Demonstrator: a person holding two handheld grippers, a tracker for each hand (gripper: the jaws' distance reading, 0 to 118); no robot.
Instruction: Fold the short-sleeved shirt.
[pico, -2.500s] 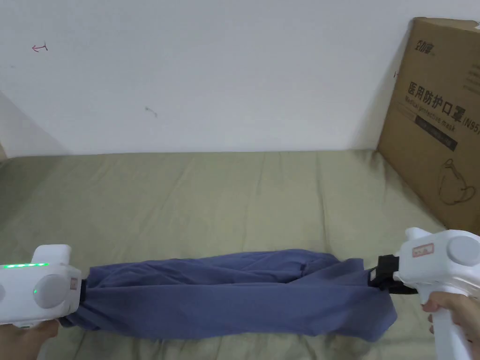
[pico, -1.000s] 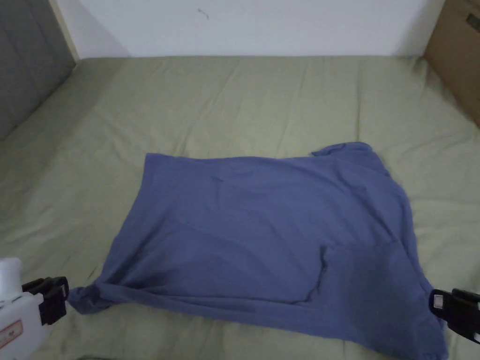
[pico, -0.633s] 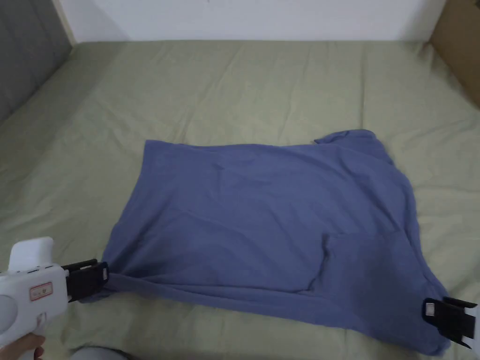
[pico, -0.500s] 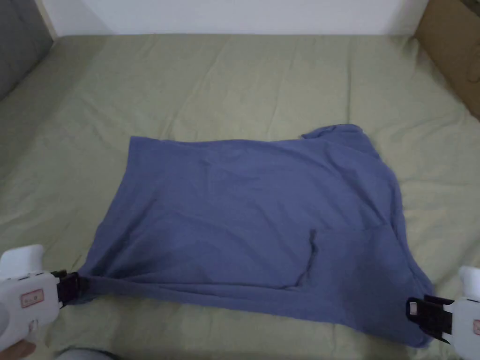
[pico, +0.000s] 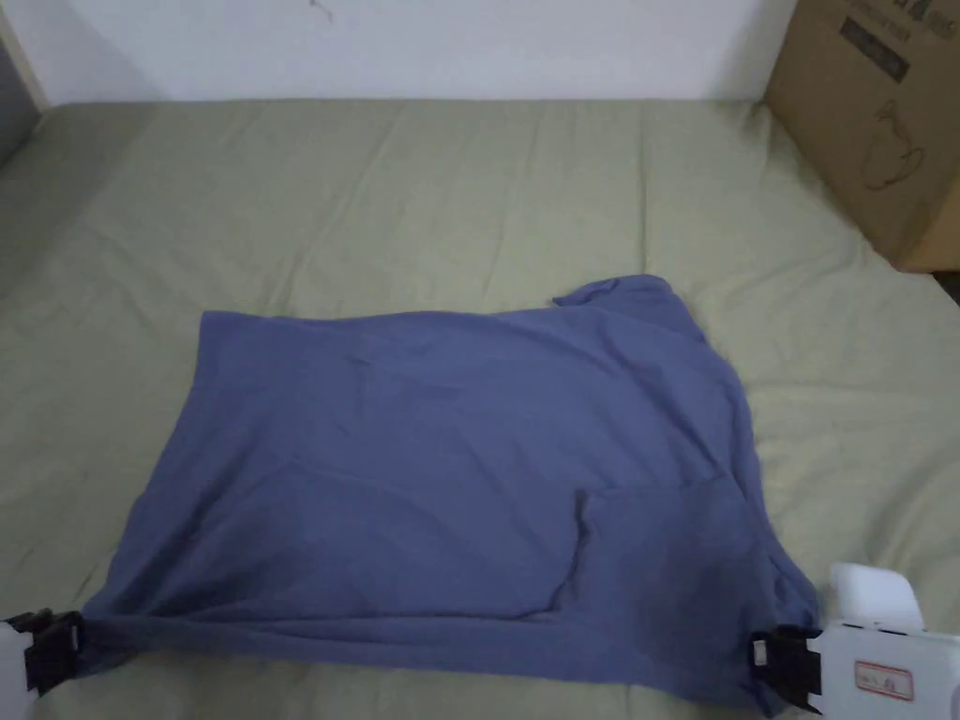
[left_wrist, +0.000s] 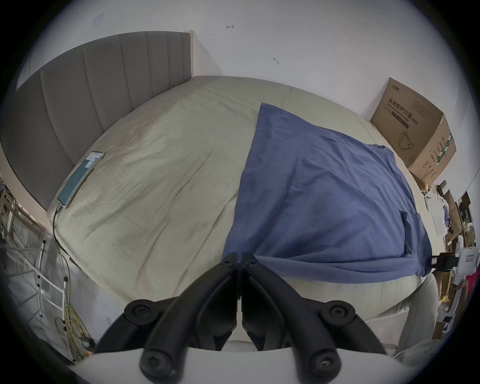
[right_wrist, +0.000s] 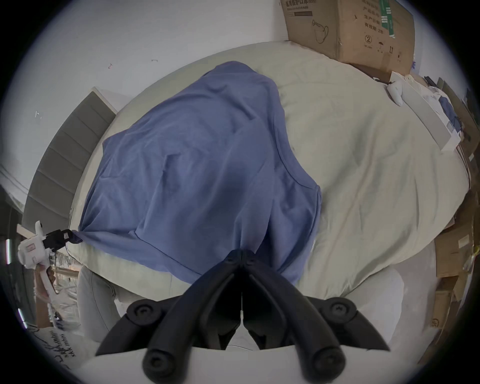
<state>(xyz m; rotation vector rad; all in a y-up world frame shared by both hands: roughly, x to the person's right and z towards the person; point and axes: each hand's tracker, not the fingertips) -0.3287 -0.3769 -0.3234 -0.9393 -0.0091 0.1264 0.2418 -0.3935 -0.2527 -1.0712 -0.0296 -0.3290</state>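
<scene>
A blue short-sleeved shirt (pico: 450, 469) lies spread over the olive bed sheet (pico: 422, 197), chest pocket up toward the near right. My left gripper (pico: 70, 642) is shut on the shirt's near left corner at the bed's front edge; in the left gripper view its jaws (left_wrist: 240, 256) pinch the blue cloth (left_wrist: 324, 194). My right gripper (pico: 771, 664) is shut on the near right corner, and in the right gripper view the fabric (right_wrist: 202, 169) runs into the closed jaws (right_wrist: 242, 253). The near edge between both grippers is pulled taut. A sleeve (pico: 628, 291) bunches at the far right.
A large cardboard box (pico: 872, 112) stands at the bed's far right against the white wall. A phone (left_wrist: 80, 180) on a cable lies near the grey headboard (left_wrist: 91, 91) on the left. Boxes and clutter (right_wrist: 462, 233) crowd the floor to the right.
The shirt, first held bunched in the air between both grippers, now lies spread on the bed. Both grippers have since drawn its near corners toward the front edge, keeping their hold.
</scene>
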